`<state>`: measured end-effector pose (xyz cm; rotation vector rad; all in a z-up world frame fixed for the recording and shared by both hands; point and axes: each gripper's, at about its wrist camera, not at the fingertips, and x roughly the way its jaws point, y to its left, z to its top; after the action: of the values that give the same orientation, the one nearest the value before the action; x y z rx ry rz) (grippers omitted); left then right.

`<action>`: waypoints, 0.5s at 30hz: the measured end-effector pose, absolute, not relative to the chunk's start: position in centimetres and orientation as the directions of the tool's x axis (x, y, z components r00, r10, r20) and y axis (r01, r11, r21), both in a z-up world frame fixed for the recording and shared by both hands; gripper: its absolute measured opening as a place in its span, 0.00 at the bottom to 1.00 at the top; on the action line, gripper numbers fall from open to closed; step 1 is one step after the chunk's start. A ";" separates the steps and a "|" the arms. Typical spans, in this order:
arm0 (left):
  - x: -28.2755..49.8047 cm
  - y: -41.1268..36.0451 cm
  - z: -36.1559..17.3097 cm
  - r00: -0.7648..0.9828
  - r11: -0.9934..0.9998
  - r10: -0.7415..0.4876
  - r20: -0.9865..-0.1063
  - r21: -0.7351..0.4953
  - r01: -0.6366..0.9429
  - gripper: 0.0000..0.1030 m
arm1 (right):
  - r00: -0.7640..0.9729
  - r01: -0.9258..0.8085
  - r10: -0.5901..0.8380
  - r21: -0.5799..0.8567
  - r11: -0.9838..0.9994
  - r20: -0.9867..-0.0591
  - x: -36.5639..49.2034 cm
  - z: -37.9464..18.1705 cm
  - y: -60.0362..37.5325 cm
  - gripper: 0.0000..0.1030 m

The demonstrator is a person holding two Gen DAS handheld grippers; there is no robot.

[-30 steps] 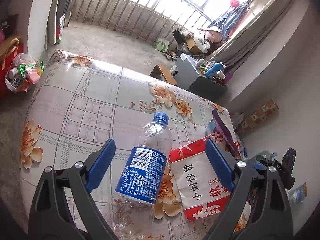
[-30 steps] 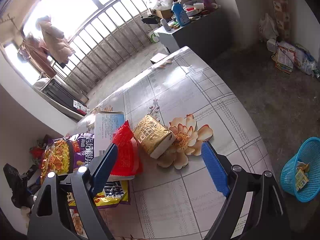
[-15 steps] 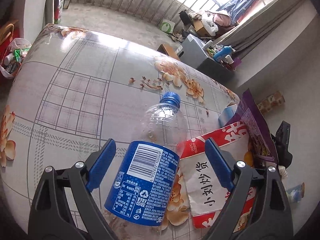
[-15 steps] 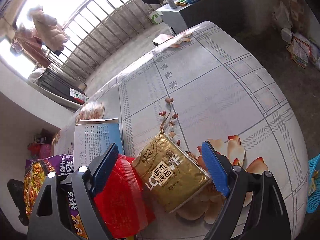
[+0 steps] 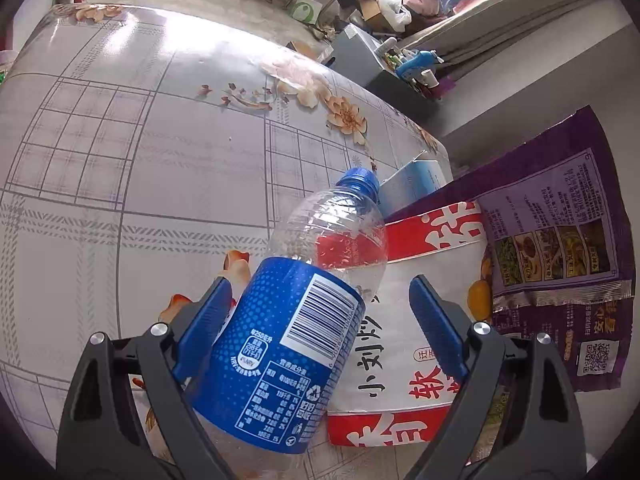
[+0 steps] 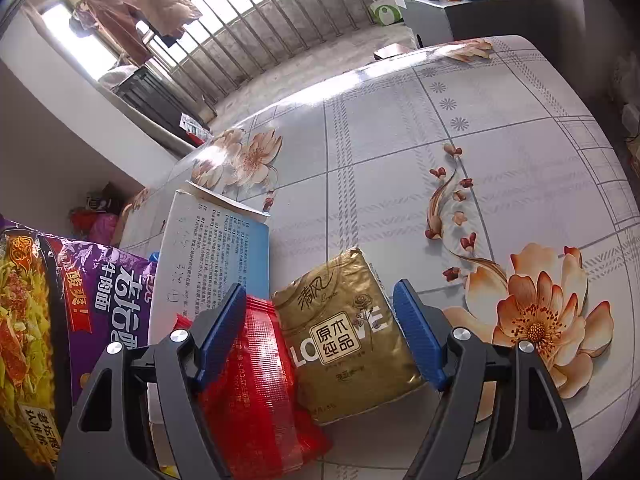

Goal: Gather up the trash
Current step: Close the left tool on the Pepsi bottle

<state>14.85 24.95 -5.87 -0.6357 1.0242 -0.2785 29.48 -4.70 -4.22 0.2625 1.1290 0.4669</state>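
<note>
- Clear plastic bottle (image 5: 308, 320) with blue label and blue cap lying on the flowered table (image 5: 160, 140), cap toward 1 o'clock in the left wrist view, body partly over the red-and-white snack bag (image 5: 400, 360).
- Sitting between the spread pads of the left gripper (image 5: 320, 312); left pad close against the label, right pad clear of it (no pinch yet).
- Best closed across the labelled belly, not the tapered neck; likely to dent and spring, being empty and thin, so a slow firm squeeze.
- Worth keeping the right pad off the snack bag beneath, or both come up together.
- Purple noodle wrapper (image 5: 560, 240) at 3 o'clock of the bottle, light blue box (image 5: 416, 180) just past the cap at 1 o'clock.
- In the right wrist view: gold tissue pack (image 6: 344, 336) between the pads of the right gripper (image 6: 320, 320), jaws closing, not visibly pressing it yet.
- Red crinkled wrapper (image 6: 256, 392) touching the pack at 9 o'clock, under the left pad (easy to trap by accident); pads better centred on the pack's two long edges.
- Same blue box at 11 o'clock, purple wrapper farther at 9 o'clock.
</note>
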 end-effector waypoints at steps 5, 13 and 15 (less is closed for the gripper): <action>13.6 24.3 -6.2 0.474 0.778 -0.534 -0.701 -0.626 -0.049 0.83 | 0.323 -0.248 0.484 0.421 0.872 -0.813 27.1 -4.2 -3.1 0.71; 11.8 23.3 -6.4 0.444 0.764 -0.572 -0.690 -0.645 -0.017 0.83 | 0.288 -0.226 0.539 0.490 0.842 -0.792 22.5 -4.6 -3.9 0.70; 11.2 22.8 -6.4 0.432 0.765 -0.576 -0.694 -0.644 -0.015 0.83 | 0.287 -0.216 0.545 0.501 0.838 -0.788 21.4 -4.6 -4.5 0.70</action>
<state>11.24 22.83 -6.38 -0.6310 1.0814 -0.3802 21.43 -4.50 -4.64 0.3246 1.1771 0.5203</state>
